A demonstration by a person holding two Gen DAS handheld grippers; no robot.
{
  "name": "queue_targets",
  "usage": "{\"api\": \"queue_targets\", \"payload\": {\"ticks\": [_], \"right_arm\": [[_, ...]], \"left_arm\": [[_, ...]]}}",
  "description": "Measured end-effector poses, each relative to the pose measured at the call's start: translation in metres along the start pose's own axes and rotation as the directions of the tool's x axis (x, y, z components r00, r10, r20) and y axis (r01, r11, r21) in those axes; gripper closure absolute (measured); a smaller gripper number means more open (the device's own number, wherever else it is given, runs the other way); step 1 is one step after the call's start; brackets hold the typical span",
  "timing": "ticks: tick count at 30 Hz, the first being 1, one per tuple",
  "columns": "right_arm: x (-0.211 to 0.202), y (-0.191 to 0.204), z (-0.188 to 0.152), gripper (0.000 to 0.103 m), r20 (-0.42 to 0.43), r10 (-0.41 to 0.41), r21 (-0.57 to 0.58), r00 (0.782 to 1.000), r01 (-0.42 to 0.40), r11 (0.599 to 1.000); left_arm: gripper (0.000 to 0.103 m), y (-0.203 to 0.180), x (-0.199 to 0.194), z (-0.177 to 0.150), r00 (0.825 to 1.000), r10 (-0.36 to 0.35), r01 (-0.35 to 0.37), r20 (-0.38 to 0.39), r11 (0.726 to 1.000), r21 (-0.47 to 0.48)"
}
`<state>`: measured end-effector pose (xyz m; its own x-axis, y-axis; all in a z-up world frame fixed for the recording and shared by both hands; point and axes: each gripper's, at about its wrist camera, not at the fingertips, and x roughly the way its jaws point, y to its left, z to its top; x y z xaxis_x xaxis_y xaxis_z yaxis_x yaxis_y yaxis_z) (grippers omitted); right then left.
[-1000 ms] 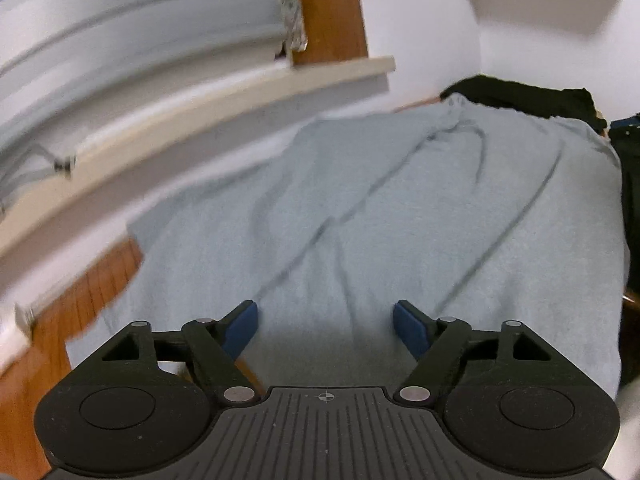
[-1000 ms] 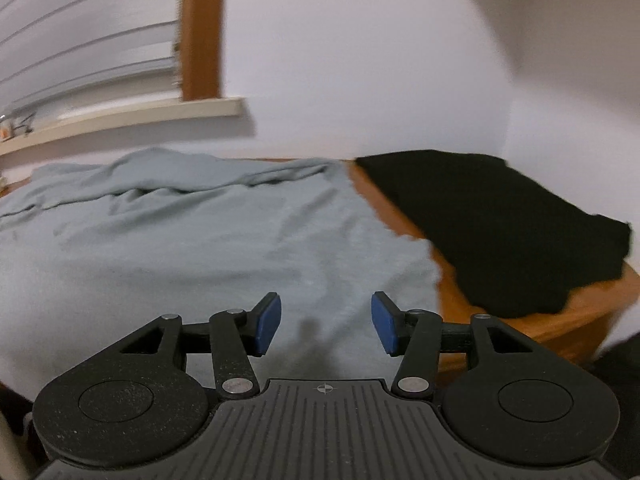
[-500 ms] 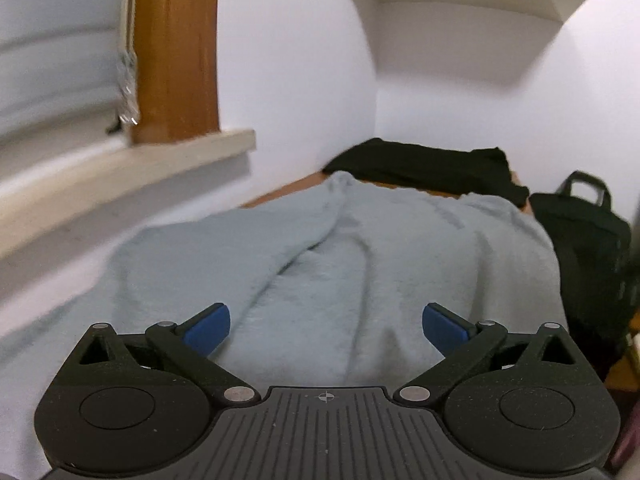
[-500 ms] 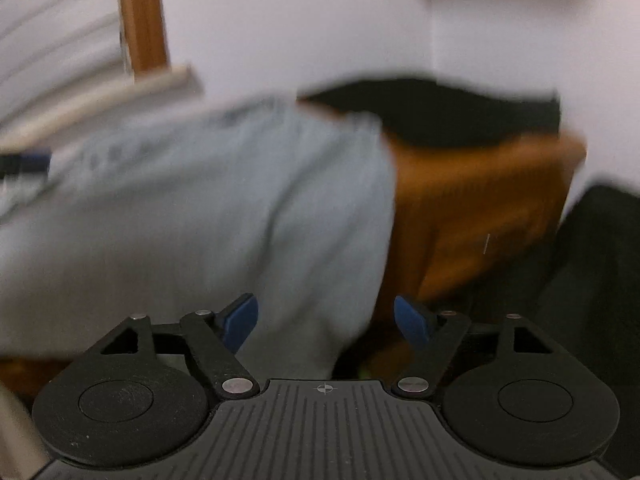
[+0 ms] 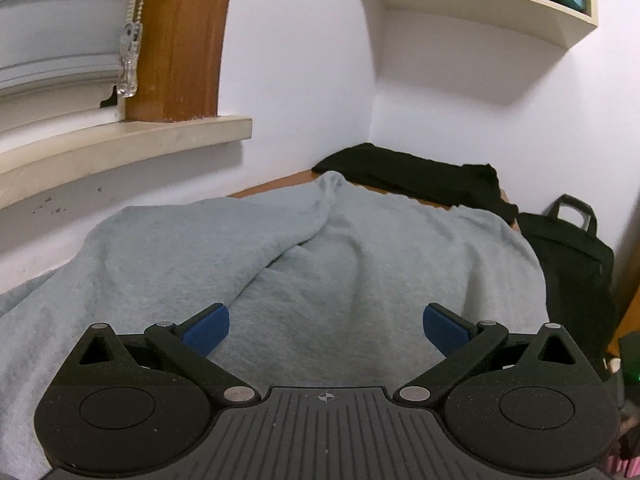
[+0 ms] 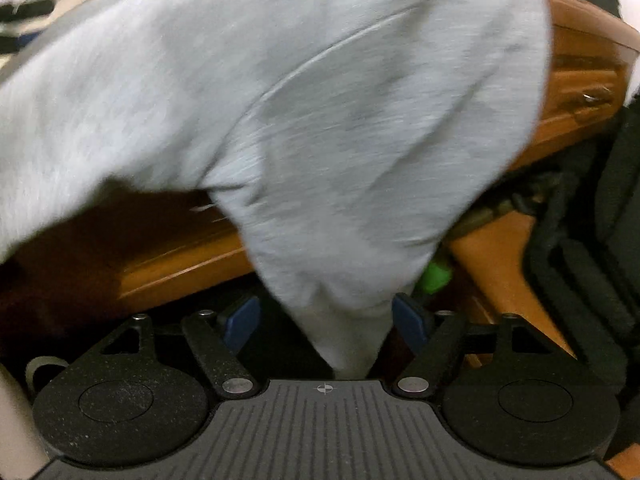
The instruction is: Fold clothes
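The grey sweatshirt (image 5: pixel 320 264) lies spread across the wooden table (image 6: pixel 576 64), running away toward the far corner where a black garment (image 5: pixel 412 176) sits folded by the wall. Its near edge spills over the table's front, and that is where the action is.

Low down, the right gripper (image 6: pixel 326 322) points at a hanging tail (image 6: pixel 344 312) of the grey cloth that droops off the table edge. The tail dangles straight between the blue pads (image 6: pixel 242 320), long axis up and down, reaching almost to the gripper's body. The jaws have just been opening and now stand at a medium gap; the right-hand pad looks just beside the cloth, but with the blur I cannot say it presses. No grip yet, by my reading.

Up top, the left gripper (image 5: pixel 326 328) hovers over the sweatshirt's near part, jaws just opened to their widest, nothing between them but the fabric lying below.

So the right hand is the nearer one: the tail is already in its mouth, and closing looks like the move to come. A black bag (image 5: pixel 568 264) stands off to the right, clear of it all.
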<state>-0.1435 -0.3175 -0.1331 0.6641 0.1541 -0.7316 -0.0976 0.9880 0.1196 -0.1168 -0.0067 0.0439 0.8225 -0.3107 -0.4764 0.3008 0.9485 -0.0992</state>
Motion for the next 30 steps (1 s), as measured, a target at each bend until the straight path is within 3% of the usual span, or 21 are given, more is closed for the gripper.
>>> {"api": "queue_targets", "payload": {"ticks": [6, 10, 16, 17, 18, 20, 23, 24, 26, 27, 28, 30], "right_arm": [[0.03, 0.0, -0.012, 0.037, 0.049, -0.115, 0.109, 0.992, 0.109, 0.988], [0.046, -0.016, -0.03, 0.041, 0.07, -0.16, 0.288, 0.985, 0.134, 0.948], [0.057, -0.042, -0.059, 0.066, 0.076, -0.215, 0.463, 0.974, 0.156, 0.872], [0.053, -0.049, -0.061, 0.079, 0.08, -0.226, 0.494, 0.971, 0.159, 0.855], [0.045, -0.057, -0.064, 0.088, 0.093, -0.237, 0.547, 0.967, 0.15, 0.824], [0.027, -0.073, -0.068, 0.092, 0.126, -0.261, 0.663, 0.957, 0.114, 0.74], [-0.022, -0.095, -0.06, 0.095, 0.213, -0.369, 0.768, 0.905, 0.078, 0.635], [-0.037, -0.101, -0.052, 0.095, 0.239, -0.405, 0.783, 0.883, 0.071, 0.618], [-0.077, -0.099, -0.014, 0.095, 0.316, -0.487, 0.743, 0.814, 0.107, 0.661], [-0.096, -0.092, 0.008, 0.095, 0.379, -0.511, 0.701, 0.771, 0.121, 0.702], [-0.116, -0.078, 0.034, 0.095, 0.455, -0.524, 0.639, 0.72, 0.145, 0.755], [-0.149, -0.032, 0.079, 0.095, 0.623, -0.457, 0.445, 0.635, 0.192, 0.875]], "left_arm": [[0.0, 0.008, 0.002, 0.0, 1.0, 0.008, -0.008, -0.015, 0.999, -0.048], [0.0, 0.009, 0.002, 0.0, 1.0, 0.01, -0.011, -0.015, 0.998, -0.055], [0.0, 0.008, 0.001, 0.0, 1.0, 0.004, -0.005, -0.017, 0.999, -0.045], [0.0, 0.008, 0.0, 0.0, 1.0, 0.002, -0.003, -0.017, 0.999, -0.048], [0.0, 0.009, 0.0, 0.0, 1.0, 0.0, -0.001, -0.019, 0.999, -0.052], [0.0, 0.009, 0.001, 0.0, 1.0, -0.003, 0.002, -0.025, 0.999, -0.054], [0.0, 0.01, 0.002, 0.0, 0.999, -0.01, 0.009, -0.03, 0.998, -0.059], [0.0, 0.011, 0.002, 0.0, 0.999, -0.012, 0.01, -0.03, 0.998, -0.065], [0.0, 0.012, 0.002, 0.0, 0.999, -0.015, 0.012, -0.03, 0.997, -0.076], [0.0, 0.013, 0.002, 0.0, 0.999, -0.016, 0.014, -0.03, 0.997, -0.082], [0.0, 0.013, 0.002, 0.0, 0.999, -0.017, 0.015, -0.03, 0.996, -0.087], [0.0, 0.014, 0.002, -0.001, 0.999, -0.018, 0.015, -0.032, 0.996, -0.091]]}}
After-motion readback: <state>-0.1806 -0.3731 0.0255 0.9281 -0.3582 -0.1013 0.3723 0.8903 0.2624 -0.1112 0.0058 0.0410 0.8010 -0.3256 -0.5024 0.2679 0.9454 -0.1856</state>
